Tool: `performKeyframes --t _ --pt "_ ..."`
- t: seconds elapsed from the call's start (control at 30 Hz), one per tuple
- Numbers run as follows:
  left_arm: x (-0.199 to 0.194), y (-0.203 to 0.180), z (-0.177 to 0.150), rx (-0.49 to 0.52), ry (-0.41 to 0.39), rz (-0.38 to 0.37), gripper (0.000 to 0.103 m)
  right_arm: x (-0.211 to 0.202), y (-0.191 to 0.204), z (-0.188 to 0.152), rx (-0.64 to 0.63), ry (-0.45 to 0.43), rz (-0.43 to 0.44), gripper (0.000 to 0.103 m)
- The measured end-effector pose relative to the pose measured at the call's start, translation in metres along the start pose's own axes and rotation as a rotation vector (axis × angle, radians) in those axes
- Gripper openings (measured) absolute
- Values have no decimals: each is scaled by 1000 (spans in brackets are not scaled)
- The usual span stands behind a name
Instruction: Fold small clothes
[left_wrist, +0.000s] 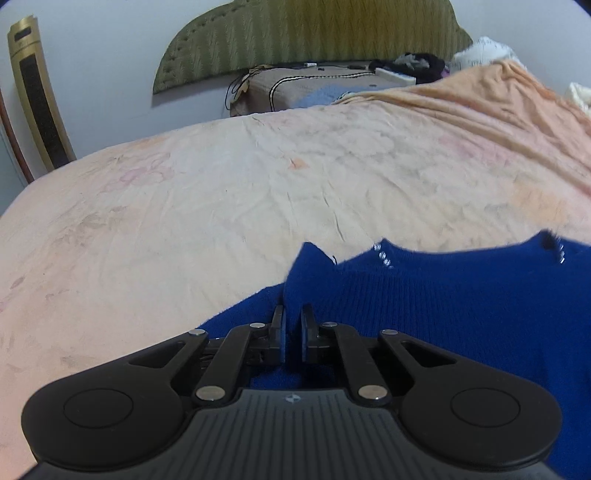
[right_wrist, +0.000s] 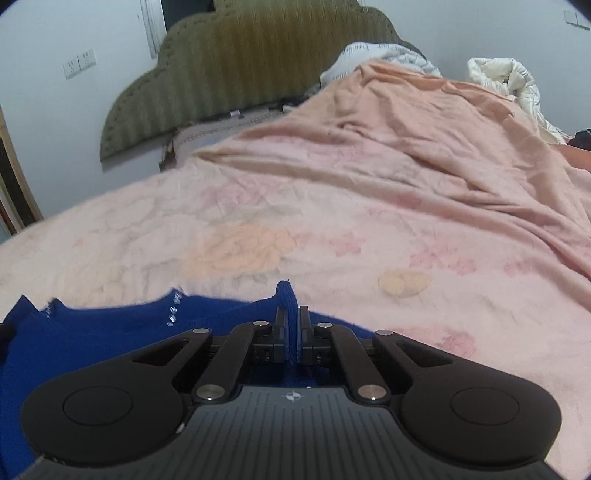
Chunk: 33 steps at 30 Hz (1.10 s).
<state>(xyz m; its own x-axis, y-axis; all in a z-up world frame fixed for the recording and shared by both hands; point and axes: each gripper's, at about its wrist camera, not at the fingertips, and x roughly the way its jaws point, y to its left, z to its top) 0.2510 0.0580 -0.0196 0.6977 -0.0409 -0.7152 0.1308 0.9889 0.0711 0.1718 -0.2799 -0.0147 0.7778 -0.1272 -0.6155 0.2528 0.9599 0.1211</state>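
A small royal-blue knitted sweater (left_wrist: 461, 314) with small beads near its neckline lies on a pale pink bed cover (left_wrist: 221, 206). In the left wrist view my left gripper (left_wrist: 293, 314) is shut on a raised fold of the sweater's left edge, and the blue knit stands up between the black pads. In the right wrist view the blue sweater (right_wrist: 110, 332) spreads to the left, and my right gripper (right_wrist: 293, 315) is shut on a pinched-up bit of its right edge. The sweater's lower part is hidden under both gripper bodies.
The bed cover (right_wrist: 332, 229) stretches far ahead, with rumpled peach folds (right_wrist: 461, 155) at the right. A green padded headboard (left_wrist: 314, 33) stands at the back wall, with a brown pillow (left_wrist: 306, 88) and dark items before it. A gold tower appliance (left_wrist: 37, 92) stands at left.
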Motion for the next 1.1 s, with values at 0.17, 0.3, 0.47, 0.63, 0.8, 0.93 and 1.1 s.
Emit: performKeyframes --t 0.17,0.3,0.47,0.63,0.8,0.93,1.1 --pt "-23 11 2 -24 10 -28 11 0 -3 -4 24 22 -20 33" --pt "-56 33 -8 -41 3 -64 12 -49 -10 -7 51 -74 -16 50" --pt "-100 56 -51 -53 25 -161 30 -103 -25 -30 87 -92 7 50" --pt "-128 63 -103 -12 54 -226 32 -140 -35 -70 103 -42 34 50" --pt "-142 64 -130 5 55 -281 32 -154 -27 -107 87 49 71 50" --pt "-140 61 -137 -4 76 -305 31 -154 -20 -127 92 107 115 51" --pt "-153 62 -139 -7 46 -310 4 -162 -7 -129 47 65 54 8"
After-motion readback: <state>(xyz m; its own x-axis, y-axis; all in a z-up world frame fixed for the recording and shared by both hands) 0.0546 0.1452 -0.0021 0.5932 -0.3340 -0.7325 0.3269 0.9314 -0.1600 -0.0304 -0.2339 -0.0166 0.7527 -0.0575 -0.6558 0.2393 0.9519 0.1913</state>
